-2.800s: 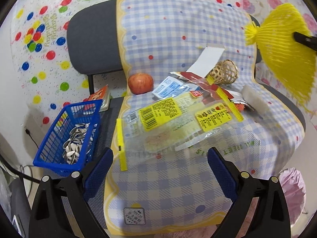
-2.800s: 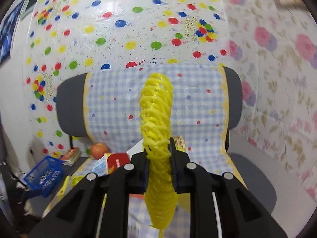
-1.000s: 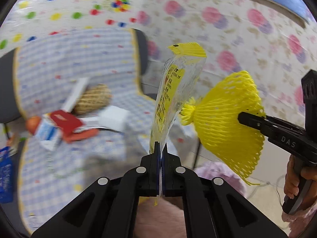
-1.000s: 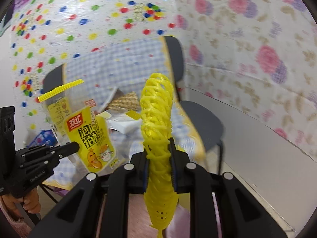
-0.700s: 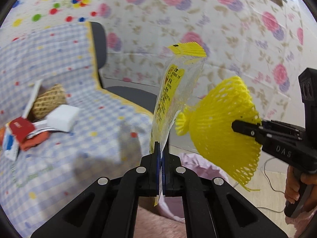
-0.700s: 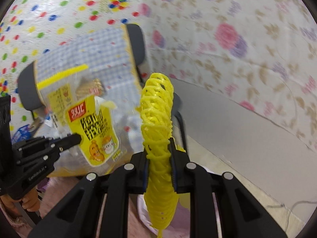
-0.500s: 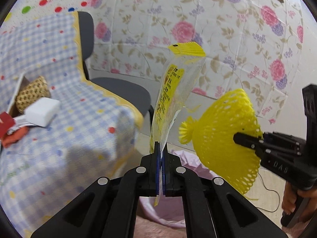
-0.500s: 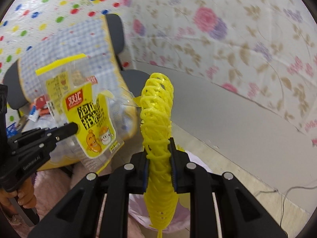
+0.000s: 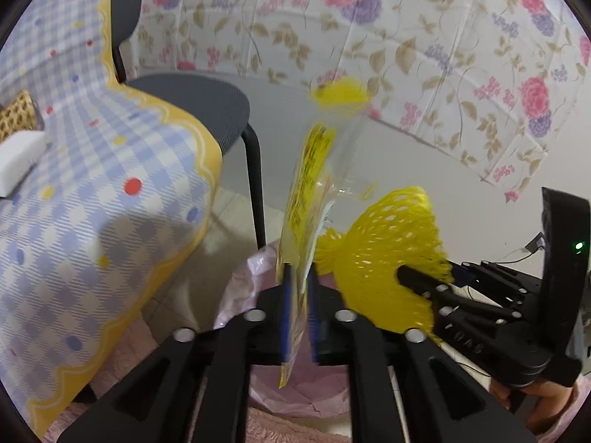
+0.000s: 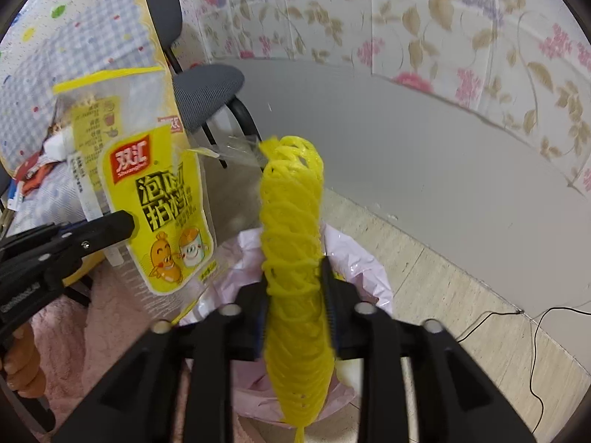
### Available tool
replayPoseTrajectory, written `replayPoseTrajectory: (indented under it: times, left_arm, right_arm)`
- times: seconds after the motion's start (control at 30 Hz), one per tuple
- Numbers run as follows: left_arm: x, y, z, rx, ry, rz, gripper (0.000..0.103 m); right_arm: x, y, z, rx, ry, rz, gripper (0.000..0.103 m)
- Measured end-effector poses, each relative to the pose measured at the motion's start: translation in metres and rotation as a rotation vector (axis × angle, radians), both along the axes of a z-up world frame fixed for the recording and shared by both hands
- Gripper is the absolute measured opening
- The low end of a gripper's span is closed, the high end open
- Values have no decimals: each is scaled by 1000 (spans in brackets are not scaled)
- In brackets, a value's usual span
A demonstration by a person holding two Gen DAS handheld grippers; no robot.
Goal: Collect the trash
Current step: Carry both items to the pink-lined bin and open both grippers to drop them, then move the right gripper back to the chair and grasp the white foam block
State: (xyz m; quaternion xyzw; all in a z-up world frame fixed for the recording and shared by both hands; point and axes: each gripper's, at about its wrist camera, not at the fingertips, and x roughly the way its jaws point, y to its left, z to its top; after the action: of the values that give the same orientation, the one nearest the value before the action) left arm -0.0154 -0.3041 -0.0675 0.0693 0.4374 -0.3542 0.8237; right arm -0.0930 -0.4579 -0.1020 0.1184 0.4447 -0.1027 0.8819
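Two hand-held grippers hang over a pink-lined trash bin (image 9: 258,280) that stands on the tiled floor just beside the draped chair (image 9: 110,170), its rim near the scalloped yellow hem of the checked cloth and the black chair leg (image 9: 256,192); open floor runs from the bin to the grey skirting of the flowered wall (image 10: 443,147). The left gripper (image 9: 298,295) has its blue pads slightly parted, with the yellow-printed snack wrapper (image 10: 159,199) standing upright and blurred between them; whether the pads still press on it cannot be told. The wrapper's lower corner dips above the bin's mouth. Beside it, the right gripper (image 10: 295,288) pinches a yellow foam fruit net (image 10: 291,258), which fans out over the same opening, its tied end near the wrapper's clear edge. On the cloth well apart from the bin lie a white block (image 9: 14,162) and a woven basket (image 9: 16,118).
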Motion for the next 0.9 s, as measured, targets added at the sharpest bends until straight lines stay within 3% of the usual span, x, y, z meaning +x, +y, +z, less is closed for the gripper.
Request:
replayPoseTrajectory:
  times: [0.03,0.07,0.23,0.4,0.63,0.9]
  left_arm:
    - [2,-1,-2,5,9,2,41]
    - [3,1,-3,3,11,9,49]
    - [7,23,7,-9,-3,64,50]
    - [-2,60,33,8,-115,165,55]
    - [-9,111,56,-17,-178,257,55]
    - [-7,168,69,-17,-220,392,55]
  right_arm:
    - [2,-1,-4,0,6,-2,50]
    - [3,0,-5,-1,12,-6,50]
    - [-3,-8,16,37,-36,-23,50]
    - [-7,0,56,47,-159,3,50]
    - [4,46,102,77,-287,160,50]
    - [42,108,128,47,-322,334,50]
